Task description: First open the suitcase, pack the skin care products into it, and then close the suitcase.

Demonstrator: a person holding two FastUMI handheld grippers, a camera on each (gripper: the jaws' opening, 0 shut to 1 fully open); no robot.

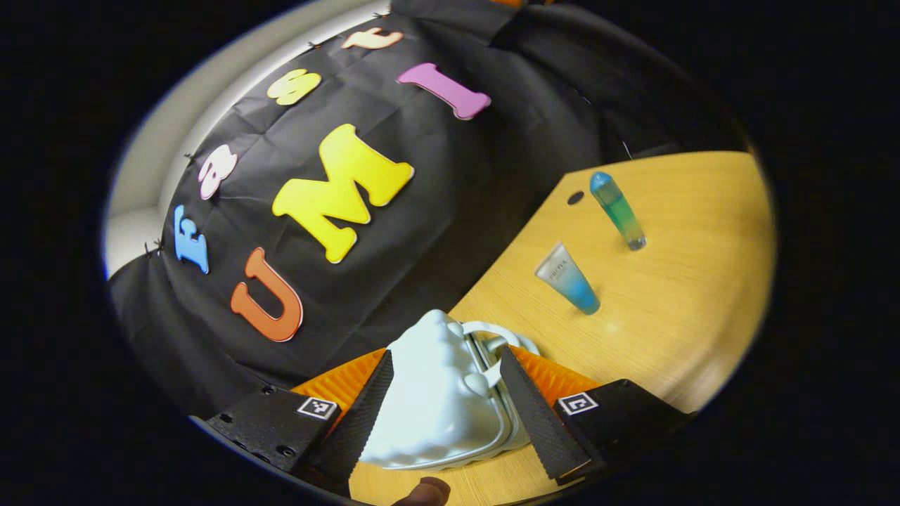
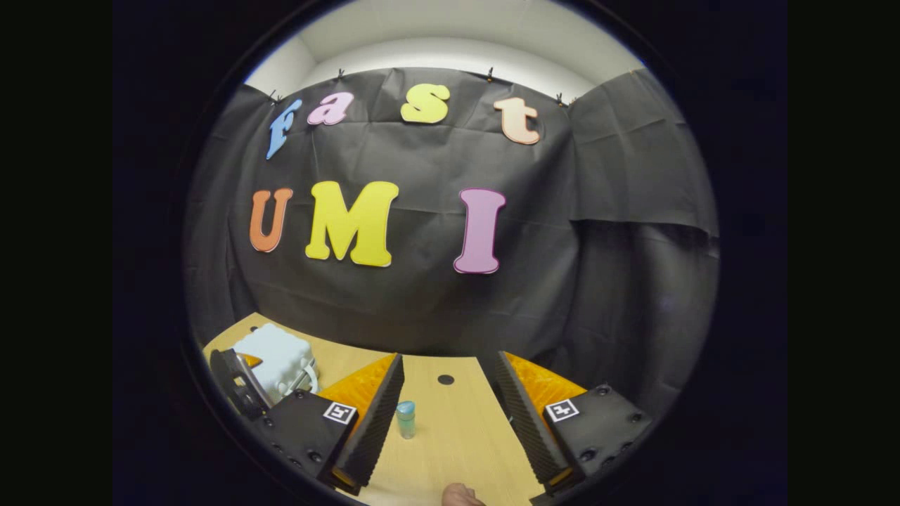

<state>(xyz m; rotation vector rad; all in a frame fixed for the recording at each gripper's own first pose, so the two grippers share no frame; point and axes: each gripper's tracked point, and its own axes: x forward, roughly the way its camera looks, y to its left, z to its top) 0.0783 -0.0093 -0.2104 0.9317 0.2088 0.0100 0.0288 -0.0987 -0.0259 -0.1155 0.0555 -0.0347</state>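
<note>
The left tool (image 1: 444,404) stands spread with the small white suitcase (image 1: 439,393) between its fingers, seemingly not yet pressing; contact is hard to judge from the left gripper view. It looks placed to steady or open the case, which lies shut on the wooden surface (image 1: 675,295). Two skin care tubes, a blue tube (image 1: 568,278) and a green tube (image 1: 617,209), wait well apart from the case. The right tool (image 2: 450,422) hangs spread and empty above the surface, kept clear.
</note>
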